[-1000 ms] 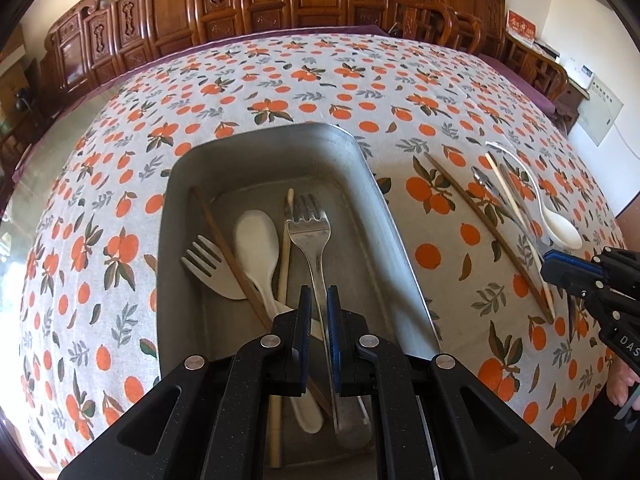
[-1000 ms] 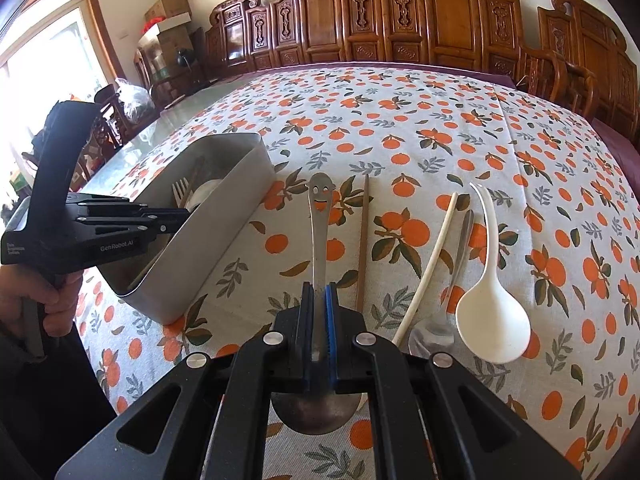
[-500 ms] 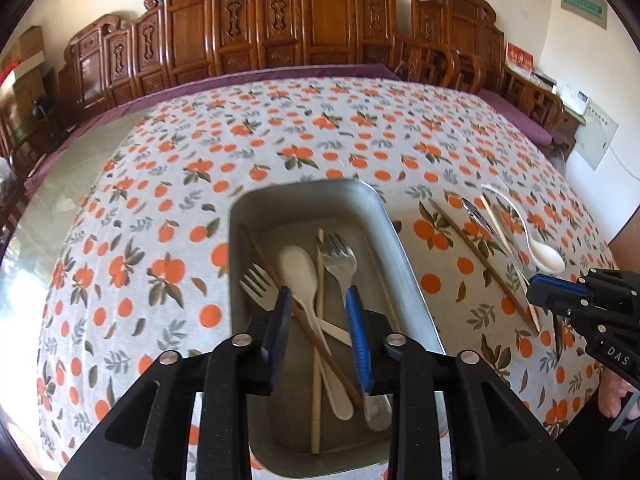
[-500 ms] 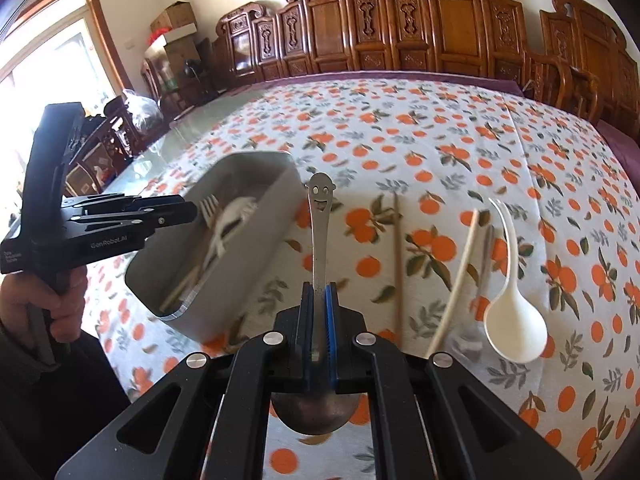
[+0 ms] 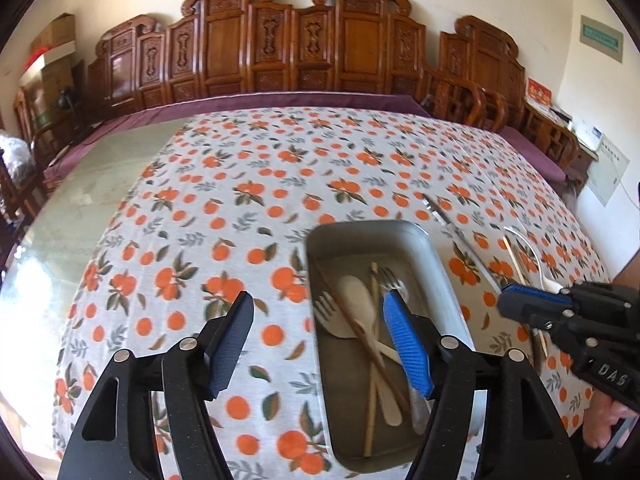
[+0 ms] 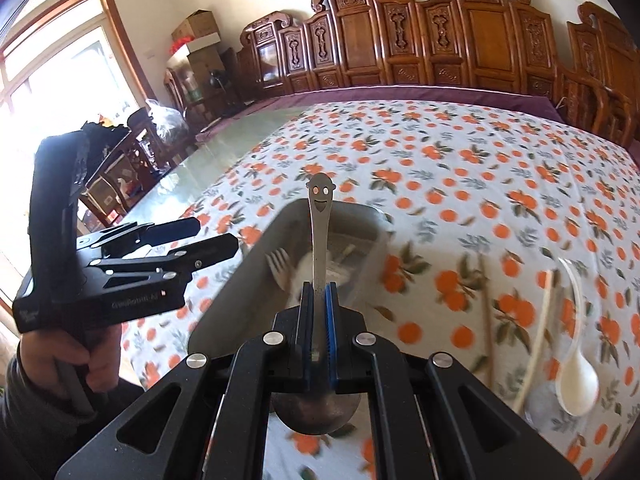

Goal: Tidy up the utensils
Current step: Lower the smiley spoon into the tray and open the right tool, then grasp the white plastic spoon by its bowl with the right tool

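A grey metal tray (image 5: 438, 264) sits on the orange-print tablecloth and holds a metal fork (image 5: 394, 280), a white fork (image 5: 328, 312), a white spoon (image 5: 356, 296) and chopsticks. My left gripper (image 5: 318, 334) is open and empty, raised above the tray's left side. My right gripper (image 6: 319, 300) is shut on a metal spoon (image 6: 319, 224) with a smiley-face handle, held over the tray (image 6: 240, 280). The right gripper also shows in the left wrist view (image 5: 532, 304), and the left gripper in the right wrist view (image 6: 212, 242).
To the right of the tray lie a white spoon (image 6: 576, 384), a pale chopstick (image 6: 540, 332), a brown chopstick (image 6: 486, 312) and a metal spoon (image 6: 538, 408). Carved wooden chairs (image 5: 304, 48) line the table's far edge. Bare glass tabletop (image 5: 84, 200) lies left of the cloth.
My left gripper let go of the metal fork into the tray, opened wide and pulled up and left. My right gripper lifted the smiley spoon off the cloth and carried it left over the tray.
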`<state>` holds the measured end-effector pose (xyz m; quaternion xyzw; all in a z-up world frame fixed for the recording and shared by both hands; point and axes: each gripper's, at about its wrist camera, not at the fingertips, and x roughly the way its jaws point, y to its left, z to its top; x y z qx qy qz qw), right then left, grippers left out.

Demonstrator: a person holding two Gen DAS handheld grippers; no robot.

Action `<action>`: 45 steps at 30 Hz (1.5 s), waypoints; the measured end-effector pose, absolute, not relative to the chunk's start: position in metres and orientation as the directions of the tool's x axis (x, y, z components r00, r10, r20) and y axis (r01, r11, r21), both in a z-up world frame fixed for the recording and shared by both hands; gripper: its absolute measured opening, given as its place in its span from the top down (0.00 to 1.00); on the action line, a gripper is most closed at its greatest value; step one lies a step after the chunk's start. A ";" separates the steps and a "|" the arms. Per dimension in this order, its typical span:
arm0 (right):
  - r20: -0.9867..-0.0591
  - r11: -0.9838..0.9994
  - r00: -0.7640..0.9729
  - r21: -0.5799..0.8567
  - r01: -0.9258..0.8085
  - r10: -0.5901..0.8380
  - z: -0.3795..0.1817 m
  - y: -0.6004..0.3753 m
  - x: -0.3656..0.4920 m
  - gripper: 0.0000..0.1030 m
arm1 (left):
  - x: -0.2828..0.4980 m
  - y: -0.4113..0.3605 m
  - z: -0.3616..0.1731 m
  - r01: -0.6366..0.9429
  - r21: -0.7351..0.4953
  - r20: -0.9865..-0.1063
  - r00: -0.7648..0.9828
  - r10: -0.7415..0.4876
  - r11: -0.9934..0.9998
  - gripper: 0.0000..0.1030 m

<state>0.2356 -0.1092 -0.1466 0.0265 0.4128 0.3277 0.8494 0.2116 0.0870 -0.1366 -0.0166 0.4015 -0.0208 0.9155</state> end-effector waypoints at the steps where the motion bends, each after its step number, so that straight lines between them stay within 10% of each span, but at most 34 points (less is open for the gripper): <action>1: -0.685 0.782 0.440 0.320 -0.535 0.581 -0.147 -0.103 0.238 0.93 | 0.212 0.092 -0.135 0.015 -0.055 -0.733 0.679 -0.050 0.998 0.37; 45: -0.703 0.832 0.509 0.222 -0.508 0.498 -0.159 -0.139 0.242 0.92 | 0.211 0.072 -0.132 0.058 -0.072 -0.727 0.681 -0.092 0.996 0.37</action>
